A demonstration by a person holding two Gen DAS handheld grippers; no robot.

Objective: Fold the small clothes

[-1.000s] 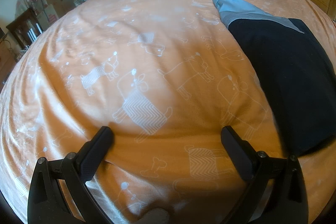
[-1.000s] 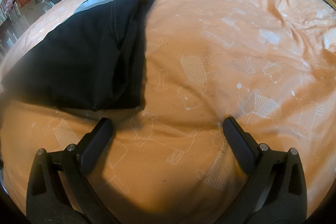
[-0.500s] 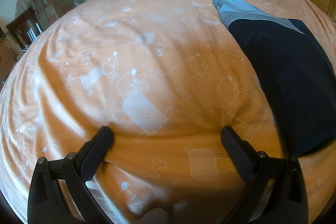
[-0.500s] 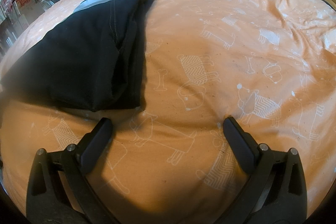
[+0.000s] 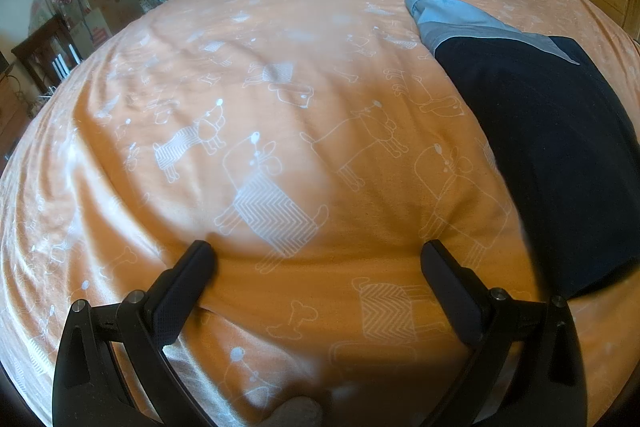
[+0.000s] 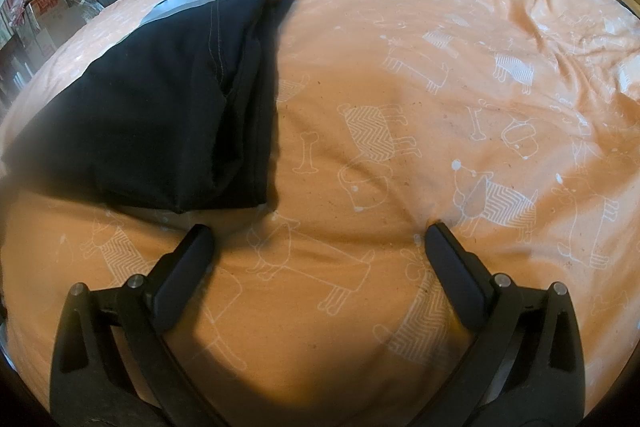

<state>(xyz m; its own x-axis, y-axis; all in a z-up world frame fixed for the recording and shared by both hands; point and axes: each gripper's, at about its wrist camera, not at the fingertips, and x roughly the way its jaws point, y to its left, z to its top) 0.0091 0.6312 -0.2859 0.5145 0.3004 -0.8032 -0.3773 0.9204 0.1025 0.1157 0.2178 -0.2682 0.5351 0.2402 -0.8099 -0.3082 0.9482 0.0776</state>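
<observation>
Soft daylight, broad dark shadows low on the bedspread point(image 5: 280, 75), fisheye-bent edges, blurred far clutter

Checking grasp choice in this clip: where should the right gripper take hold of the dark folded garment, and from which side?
Probably the near right corner of the dark garment, approached from the bare bedspread on its right. There the stacked layers end in a loose edge that an open right gripper could slide under; elsewhere the cloth lies flat.
</observation>
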